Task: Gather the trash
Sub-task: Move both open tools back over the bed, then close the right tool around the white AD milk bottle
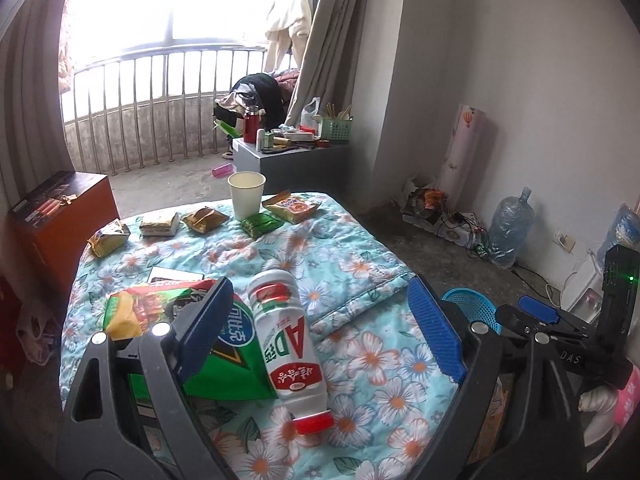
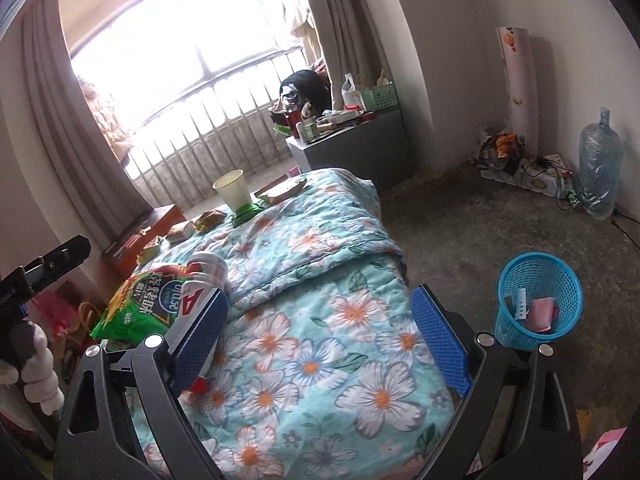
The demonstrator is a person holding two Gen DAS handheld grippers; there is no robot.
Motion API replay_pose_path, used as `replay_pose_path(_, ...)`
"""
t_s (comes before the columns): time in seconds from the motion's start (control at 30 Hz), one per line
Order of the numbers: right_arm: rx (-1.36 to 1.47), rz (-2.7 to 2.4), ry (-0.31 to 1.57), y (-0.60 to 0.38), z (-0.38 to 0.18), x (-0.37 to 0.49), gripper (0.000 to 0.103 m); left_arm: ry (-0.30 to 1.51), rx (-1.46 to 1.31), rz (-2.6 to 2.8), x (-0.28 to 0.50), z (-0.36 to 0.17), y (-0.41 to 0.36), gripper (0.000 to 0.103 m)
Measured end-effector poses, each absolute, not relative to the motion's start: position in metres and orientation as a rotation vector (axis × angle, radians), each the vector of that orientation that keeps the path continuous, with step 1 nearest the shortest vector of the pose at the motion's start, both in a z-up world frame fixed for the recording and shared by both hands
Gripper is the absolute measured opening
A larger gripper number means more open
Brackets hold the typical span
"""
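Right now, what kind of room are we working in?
Most likely a lived-in bedroom: a floral quilt covers the bed, curtains frame a barred window, and a blue wastebasket stands on the bare floor.

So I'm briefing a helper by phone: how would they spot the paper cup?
Look at the floral quilt and go to its far edge, nearest the window. The paper cup stands upright among flat snack packets, the only tall, plain cream thing there.
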State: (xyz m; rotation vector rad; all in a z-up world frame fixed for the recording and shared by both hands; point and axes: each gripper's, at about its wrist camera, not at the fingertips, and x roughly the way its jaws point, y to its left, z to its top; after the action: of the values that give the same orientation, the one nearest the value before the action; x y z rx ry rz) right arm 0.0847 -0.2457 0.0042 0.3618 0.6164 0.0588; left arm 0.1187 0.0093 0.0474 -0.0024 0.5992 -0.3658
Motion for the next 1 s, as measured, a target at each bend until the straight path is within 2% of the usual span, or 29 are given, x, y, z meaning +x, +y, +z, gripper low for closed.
replay_pose_path(0.57, 0.41, 0.192, 0.667, -0.216, -0.001, 0.101, 0.09, 0.605, -0.033, -0.312, 0.105, 0.033, 0.053, 0.085)
replay_pose_path(1.0, 0.521, 0.222, 0.728, -0.241, -0.013, 0.121, 0.09, 0.599, -0.099, -0.22, 0.09, 0.019, 0.105, 0.085)
